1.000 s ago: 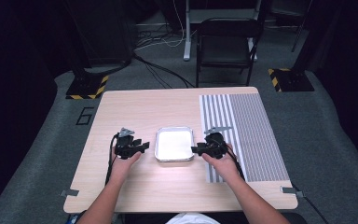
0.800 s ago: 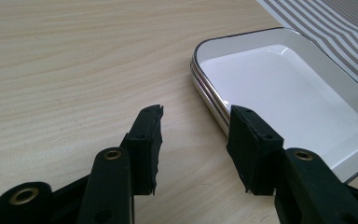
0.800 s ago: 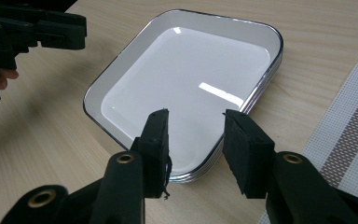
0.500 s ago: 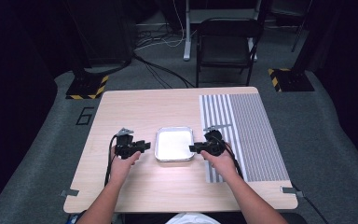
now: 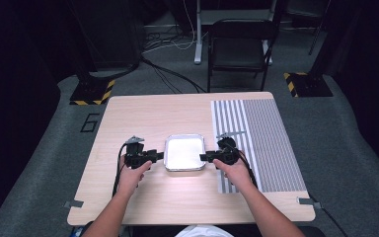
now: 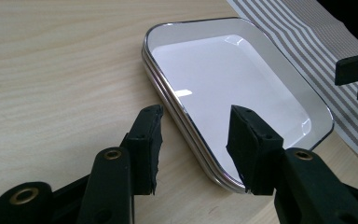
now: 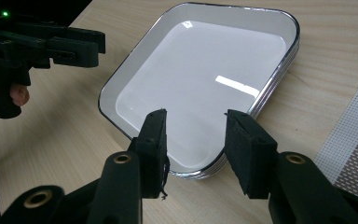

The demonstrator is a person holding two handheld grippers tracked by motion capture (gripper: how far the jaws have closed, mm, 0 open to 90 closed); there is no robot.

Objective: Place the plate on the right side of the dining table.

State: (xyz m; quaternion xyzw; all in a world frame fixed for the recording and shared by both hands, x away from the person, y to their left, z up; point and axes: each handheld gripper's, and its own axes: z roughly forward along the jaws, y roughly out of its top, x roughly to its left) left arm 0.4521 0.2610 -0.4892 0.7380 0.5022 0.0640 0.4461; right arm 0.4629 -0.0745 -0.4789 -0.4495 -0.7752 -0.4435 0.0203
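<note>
A stack of white rectangular trays with silver rims [image 5: 184,152] lies in the middle of the wooden table [image 5: 177,113]. My left gripper [image 5: 159,156] sits at the stack's left edge, open, its jaws straddling the rim [image 6: 186,122] without closing on it. My right gripper [image 5: 203,157] is at the stack's right edge, also open, its jaws over the near rim [image 7: 200,173]. In the right gripper view the left gripper [image 7: 51,44] shows at the far side of the trays [image 7: 200,74]. Nothing lies in the top tray [image 6: 233,79].
A grey striped mat [image 5: 259,143] covers the table's right part, just beside the right hand. A folding chair [image 5: 242,47] stands behind the table, with cables [image 5: 168,69] and hazard-striped stand bases [image 5: 91,91] on the floor. The far half of the table is bare wood.
Both grippers have edged slightly inward toward the tray stack's edges. The trays have not moved.
</note>
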